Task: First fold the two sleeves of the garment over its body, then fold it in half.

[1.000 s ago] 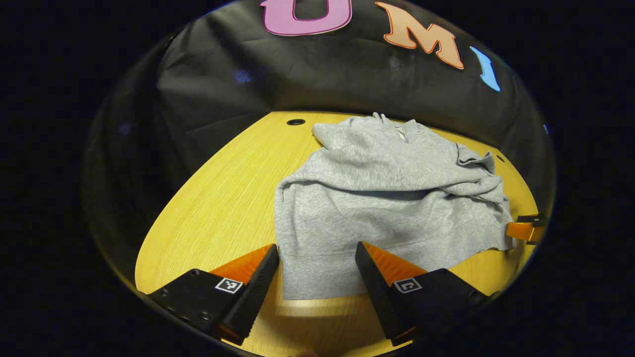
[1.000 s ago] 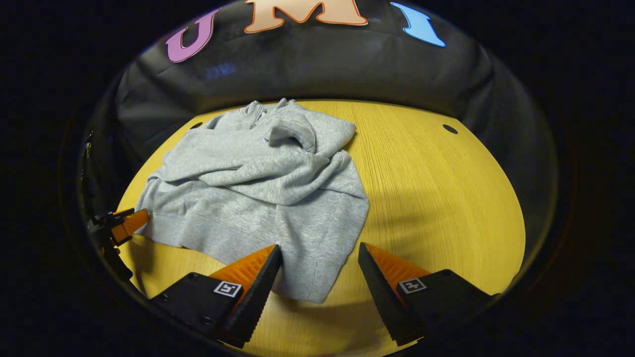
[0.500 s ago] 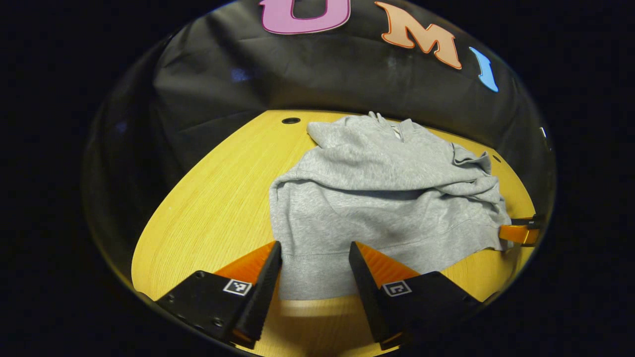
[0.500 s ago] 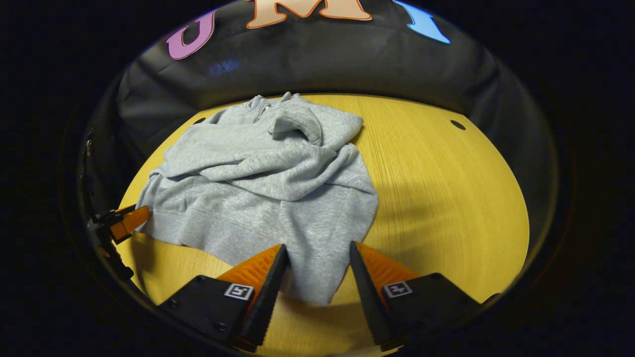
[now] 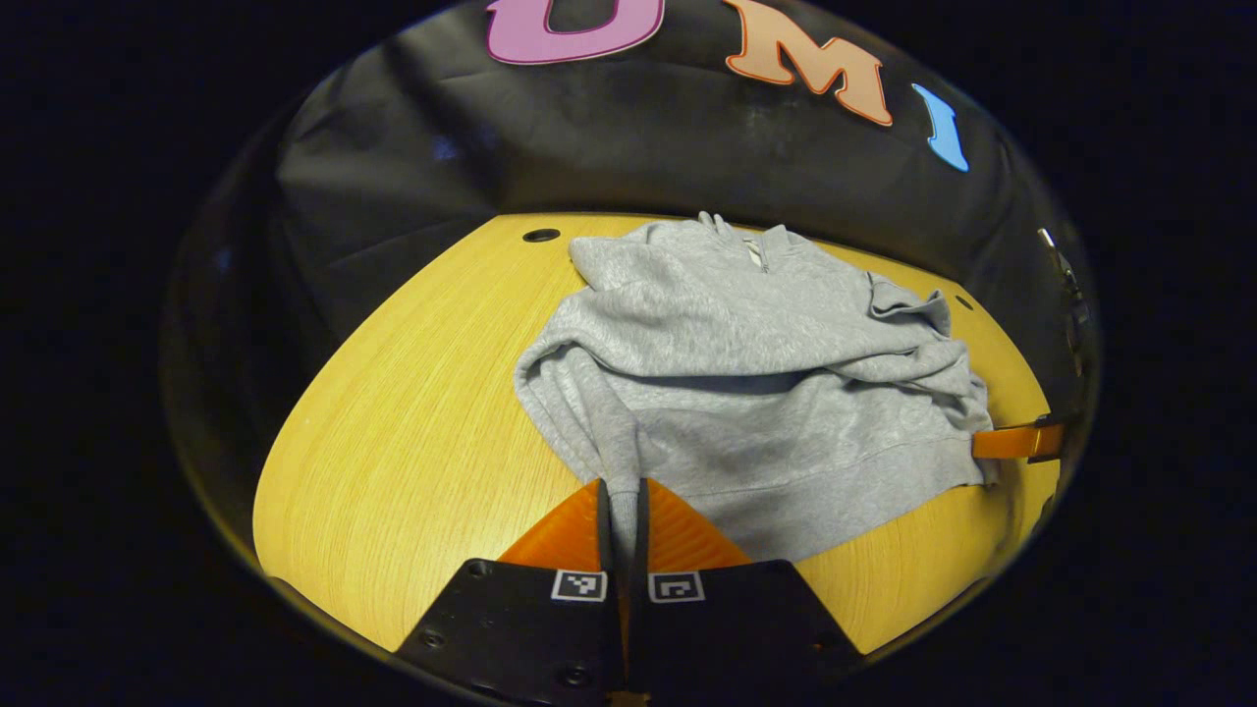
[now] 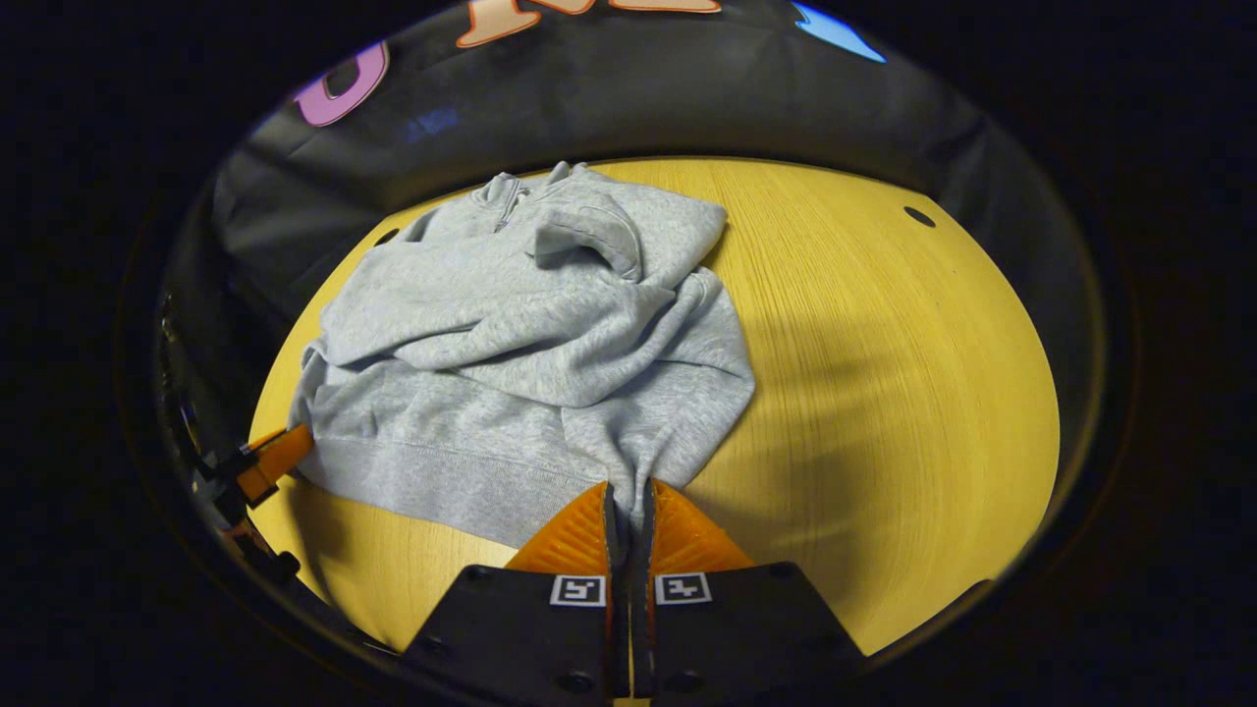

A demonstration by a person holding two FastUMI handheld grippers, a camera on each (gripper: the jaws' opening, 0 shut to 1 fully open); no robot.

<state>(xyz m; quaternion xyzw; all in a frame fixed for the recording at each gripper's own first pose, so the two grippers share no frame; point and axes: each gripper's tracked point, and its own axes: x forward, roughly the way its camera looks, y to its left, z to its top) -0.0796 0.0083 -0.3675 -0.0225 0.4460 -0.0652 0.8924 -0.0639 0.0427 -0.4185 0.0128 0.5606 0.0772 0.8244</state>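
A grey sweatshirt (image 5: 756, 373) lies on the yellow wooden table (image 5: 412, 432), both sleeves folded across its body, collar at the far side. My left gripper (image 5: 621, 491) is shut on the near left corner of its hem, and the cloth bunches up between the fingers. In the right gripper view the sweatshirt (image 6: 530, 334) fills the left half of the table (image 6: 884, 373). There my right gripper (image 6: 627, 496) is shut on the near right corner of the hem. The other gripper's tip shows at the hem's far end in each view, at the right edge (image 5: 1016, 442) and the left edge (image 6: 270, 462).
The black cloth wall (image 5: 628, 147) curves around the far side of the table. Small round holes sit in the tabletop near its far edge (image 5: 540, 236) (image 6: 919, 216). Bare wood spreads left of the sweatshirt in the left gripper view and right of it in the right gripper view.
Both grippers went from open astride the hem corners to shut on them. The hem corners have puckered up between the fingers, and the cloth has drawn in a little.
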